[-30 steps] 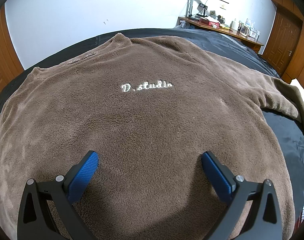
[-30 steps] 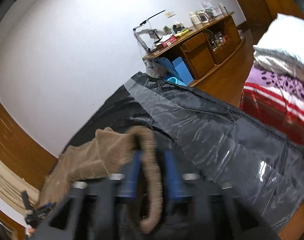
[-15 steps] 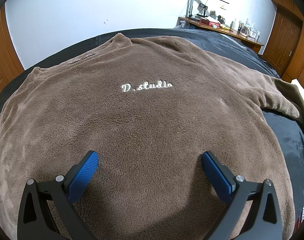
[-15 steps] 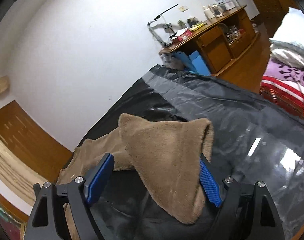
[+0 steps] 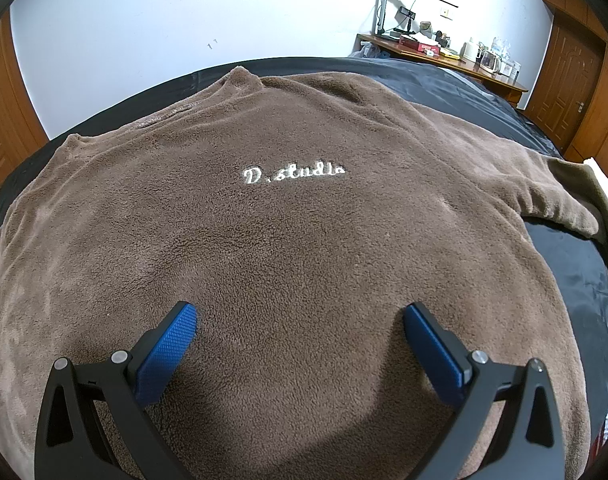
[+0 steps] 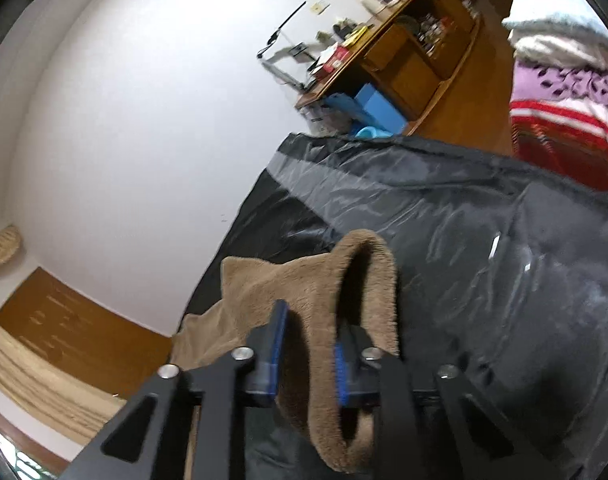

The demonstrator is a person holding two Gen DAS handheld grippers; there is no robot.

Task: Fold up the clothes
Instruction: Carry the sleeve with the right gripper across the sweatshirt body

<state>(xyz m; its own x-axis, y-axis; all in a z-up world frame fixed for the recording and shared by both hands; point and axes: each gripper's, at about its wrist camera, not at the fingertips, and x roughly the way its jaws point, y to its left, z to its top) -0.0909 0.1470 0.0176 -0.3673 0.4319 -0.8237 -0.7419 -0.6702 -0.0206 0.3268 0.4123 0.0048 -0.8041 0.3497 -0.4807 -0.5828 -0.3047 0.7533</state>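
A brown fleece sweater [image 5: 304, 240] with white "D.studio" lettering lies spread front-up on a black sheet [image 5: 443, 84]. My left gripper [image 5: 300, 320] hovers open over its lower front, nothing between the blue pads. The sweater's right sleeve [image 5: 543, 196] stretches out to the right. In the right wrist view that sleeve's cuff [image 6: 367, 248] bunches up between the blue fingers [image 6: 278, 328]. My right gripper [image 6: 309, 344] has its jaws closing, with both pads pressing the cuff.
A wooden desk [image 5: 443, 56] with a lamp and clutter stands against the white wall, near a wooden door [image 5: 575, 64]. Blue boxes [image 6: 375, 108] sit under the desk. Folded blankets [image 6: 563, 100] are stacked right of the bed. Shiny black sheet [image 6: 483, 240] lies beyond the cuff.
Half a second ago the right gripper stood open around the flat cuff; now its fingers have closed on the cuff, bunching it, and the view has rolled. The left gripper has not moved.
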